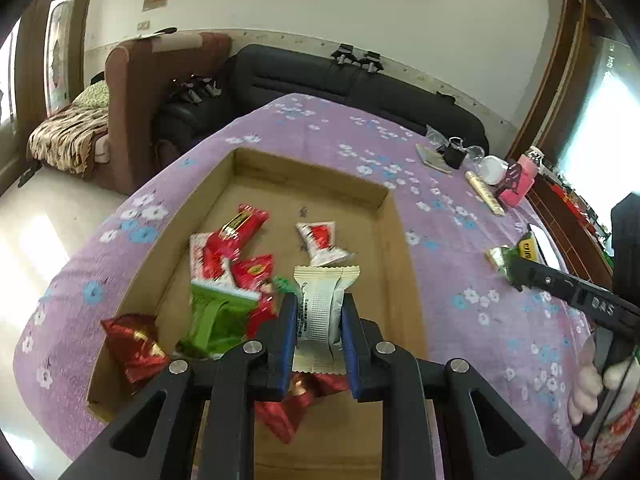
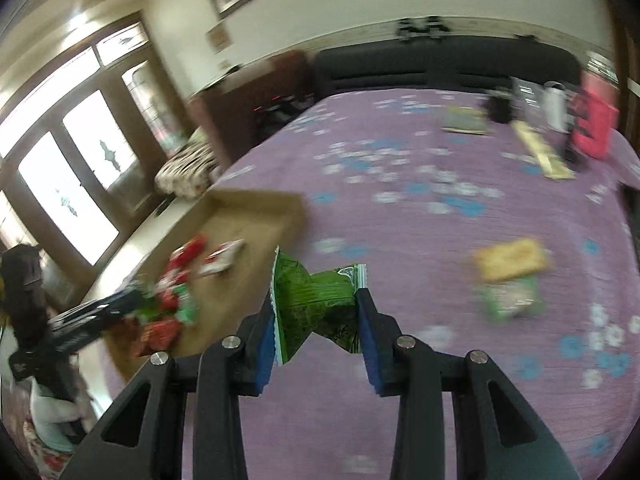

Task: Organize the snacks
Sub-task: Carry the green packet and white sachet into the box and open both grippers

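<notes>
Left tool [image 1: 318, 320] clamped on a beige snack packet [image 1: 320, 312], held upright between the blue pads over the near end of the shallow cardboard box [image 1: 384, 248]. Inside the box: red wrapped snacks [image 1: 240, 228], a red-and-white packet [image 1: 320, 240] lying apart from them, a green packet [image 1: 216, 320] at the near left. One shiny red packet [image 1: 132, 344] draped over the box's left rim. Box resting on a bench covered in purple flowered cloth [image 1: 480, 312].

Right tool [image 2: 316, 324] clamped on a crumpled green snack packet [image 2: 316, 304], raised above the cloth just right of the box. Yellow packet [image 2: 510, 260] and a blurred green-and-white one [image 2: 510, 300] lying together on the cloth further right, well apart from the box
</notes>
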A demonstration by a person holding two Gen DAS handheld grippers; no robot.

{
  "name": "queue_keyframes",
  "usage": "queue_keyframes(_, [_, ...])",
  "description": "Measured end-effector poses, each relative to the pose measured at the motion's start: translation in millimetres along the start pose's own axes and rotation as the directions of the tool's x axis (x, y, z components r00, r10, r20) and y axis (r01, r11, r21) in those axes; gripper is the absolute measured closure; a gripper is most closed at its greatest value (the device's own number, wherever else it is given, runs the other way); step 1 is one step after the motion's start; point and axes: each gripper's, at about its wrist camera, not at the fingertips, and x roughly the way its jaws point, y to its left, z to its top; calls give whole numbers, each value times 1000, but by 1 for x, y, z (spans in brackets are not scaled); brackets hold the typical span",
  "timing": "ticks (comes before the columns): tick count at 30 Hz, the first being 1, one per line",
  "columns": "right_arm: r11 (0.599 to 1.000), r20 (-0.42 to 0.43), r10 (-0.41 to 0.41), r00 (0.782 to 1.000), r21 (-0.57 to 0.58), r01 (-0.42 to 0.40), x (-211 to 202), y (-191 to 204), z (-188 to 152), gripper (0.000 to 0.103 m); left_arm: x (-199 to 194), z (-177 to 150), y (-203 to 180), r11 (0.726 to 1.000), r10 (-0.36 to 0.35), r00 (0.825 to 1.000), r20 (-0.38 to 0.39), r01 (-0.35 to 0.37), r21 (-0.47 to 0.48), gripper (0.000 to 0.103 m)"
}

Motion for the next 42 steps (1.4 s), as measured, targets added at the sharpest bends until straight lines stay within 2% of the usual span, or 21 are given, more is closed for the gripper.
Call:
queue_keyframes(7, [992,-79,54,995,-106,-63,43,80,-5,67,4,-6,34,997,29,999,-14,-30,-70,82])
queue_keyframes(10, [987,-114,52,992,-144,-68,65,103,-4,67,5,-8,48,993,8,1000,-13,-9,-119,79])
queue_keyframes(17, [976,-157,-23,987,-218,-12,105,131,-6,67,-8,-7,70,982,-37,999,38,43,-182,57])
queue_keyframes(22, [971,-126,-60,990,-236,29,113,138,-4,66,-25,-5,76,976,-57,995,87,74,-205,41])
queue_keyframes(30, [981,-68,-27,997,-193,13,89,132,3,65,-42,-1,67,971,-98,987,128,122,-203,30])
queue_keyframes(33, [986,-36,-17,999,-167,11,73,123,6,59,-43,0,59,970,-116,986,124,139,-200,28])
queue_keyframes(38, [992,11,-29,1000,-120,30,44,92,8,58,-49,2,45,973,-126,984,129,148,-178,26])
queue_keyframes(42, [996,51,-74,996,-53,76,15,48,6,56,-55,4,34,975,-143,980,136,163,-150,21])
